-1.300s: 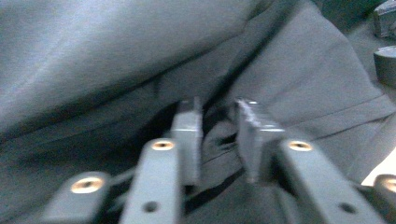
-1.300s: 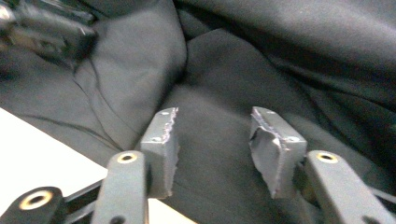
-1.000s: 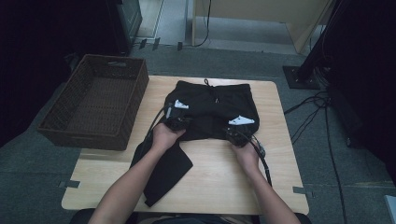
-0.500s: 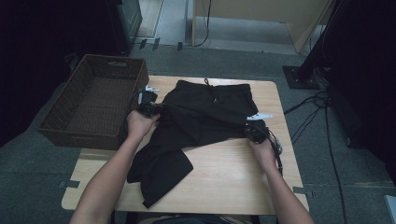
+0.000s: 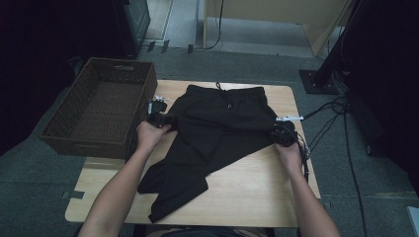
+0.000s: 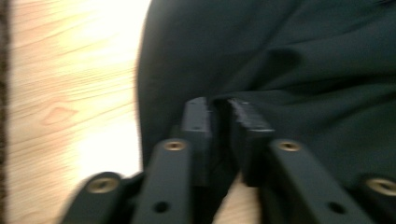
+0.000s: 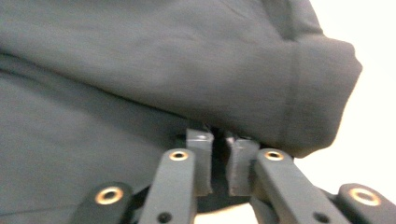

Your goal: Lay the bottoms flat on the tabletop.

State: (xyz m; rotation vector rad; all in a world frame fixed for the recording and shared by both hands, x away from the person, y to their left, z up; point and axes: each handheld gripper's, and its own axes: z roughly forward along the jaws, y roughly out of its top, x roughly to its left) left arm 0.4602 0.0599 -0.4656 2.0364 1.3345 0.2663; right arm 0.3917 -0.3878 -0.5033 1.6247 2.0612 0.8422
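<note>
A black garment (image 5: 222, 128) lies spread over the wooden table (image 5: 257, 197), its drawstring waistband at the far side and one loose part trailing toward the near left. My left gripper (image 5: 170, 120) sits at the garment's left edge beside the basket. Its jaws have just been opening; in the left gripper view the pads (image 6: 198, 123) stand slightly apart over the cloth (image 6: 303, 70). My right gripper (image 5: 274, 132) is at the garment's right corner. Its jaws have just been easing too, but a hemmed fold (image 7: 303, 93) still runs down between its pads (image 7: 201, 158).
A dark wicker basket (image 5: 64, 138) stands at the table's left, partly over its edge. Cables (image 5: 326, 123) run across the floor to the right, near a black stand. Bare wood shows along the near edge and the right side.
Both hands have moved apart from the garment's middle, the left toward the basket and the right toward the table's right edge. The cloth between them is now drawn out wider and flatter.
</note>
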